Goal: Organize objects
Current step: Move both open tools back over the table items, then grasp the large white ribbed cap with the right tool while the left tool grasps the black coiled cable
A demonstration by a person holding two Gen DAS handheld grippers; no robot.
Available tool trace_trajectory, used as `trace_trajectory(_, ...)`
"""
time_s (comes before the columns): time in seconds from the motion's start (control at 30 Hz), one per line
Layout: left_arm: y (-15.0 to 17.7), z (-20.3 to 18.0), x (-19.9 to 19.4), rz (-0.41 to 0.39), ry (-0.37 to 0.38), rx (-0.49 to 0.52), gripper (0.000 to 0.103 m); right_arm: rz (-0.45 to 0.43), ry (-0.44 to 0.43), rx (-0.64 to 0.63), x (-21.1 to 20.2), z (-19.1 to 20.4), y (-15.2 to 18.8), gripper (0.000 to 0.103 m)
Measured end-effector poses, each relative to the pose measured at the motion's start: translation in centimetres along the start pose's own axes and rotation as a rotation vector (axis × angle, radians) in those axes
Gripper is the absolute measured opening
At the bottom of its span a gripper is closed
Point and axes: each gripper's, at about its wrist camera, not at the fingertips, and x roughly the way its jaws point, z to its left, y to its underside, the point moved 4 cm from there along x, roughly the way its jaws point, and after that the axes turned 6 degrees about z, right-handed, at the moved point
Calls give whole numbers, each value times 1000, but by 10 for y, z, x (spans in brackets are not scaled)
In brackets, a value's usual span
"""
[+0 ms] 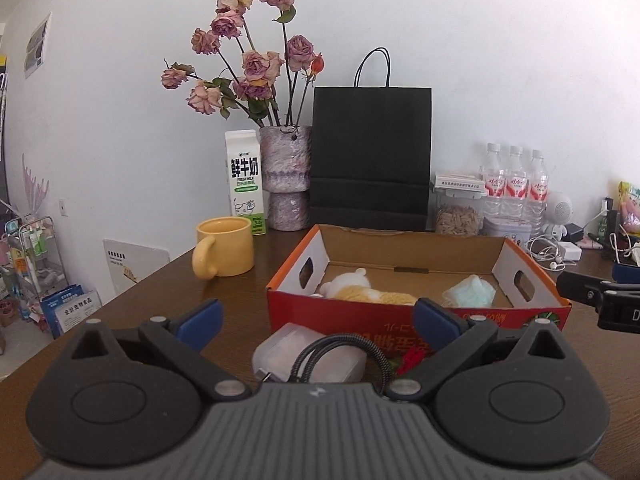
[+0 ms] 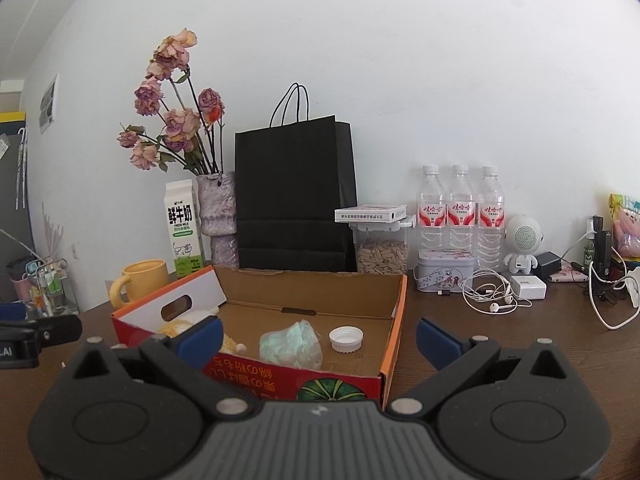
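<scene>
Cardboard box (image 2: 312, 300) lies long axis sideways; both grippers (image 1: 318, 318) (image 2: 319, 338) spread wide, empty.

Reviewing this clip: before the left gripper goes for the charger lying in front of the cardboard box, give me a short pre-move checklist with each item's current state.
1. Left gripper jaws open wide and empty: ok.
2. White charger sits between the jaws, in front of the box: ok.
3. Dark braided cable lies looped over the charger and may snag: not ok.
4. Where the cable's far end runs: cannot tell, hidden under the gripper body.
5. Free space in the cardboard box beside the crumpled mask and bottle cap: ok.
6. Right gripper open, empty, off to the side: ok.
</scene>
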Motion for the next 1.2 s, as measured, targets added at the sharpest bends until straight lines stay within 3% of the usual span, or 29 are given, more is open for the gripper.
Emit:
trace_trajectory(0.3, 15, 28, -13, 84, -95, 25, 103, 210, -45, -41, 14, -1, 31, 101)
trace_trajectory(0.4, 19, 34, -15, 98, -105, 21, 103, 266, -52, -54, 22, 3, 42, 86)
trace_trajectory(0.47, 20, 35, -15, 103, -106, 24, 103, 300, -72, -43, 28, 4, 47, 84)
trace_trajectory(0.63, 21, 32, -13, 117, -85, 27, 103, 375, -124, 9, 37, 1, 55, 65)
trace_trajectory(0.67, 22, 31, -11, 121, -82, 29, 103, 380, -132, 18, 38, 0, 56, 62)
trace_trajectory(0.73, 22, 28, -8, 129, -78, 31, 103, 393, -157, 41, 39, -2, 57, 39)
trace_trajectory(0.83, 23, 26, -5, 138, -72, 33, 103, 393, -175, 60, 38, -4, 58, 39)
trace_trajectory(1.2, 28, 20, 19, 195, -83, 43, 103, 267, -165, 61, 25, -5, 43, 39)
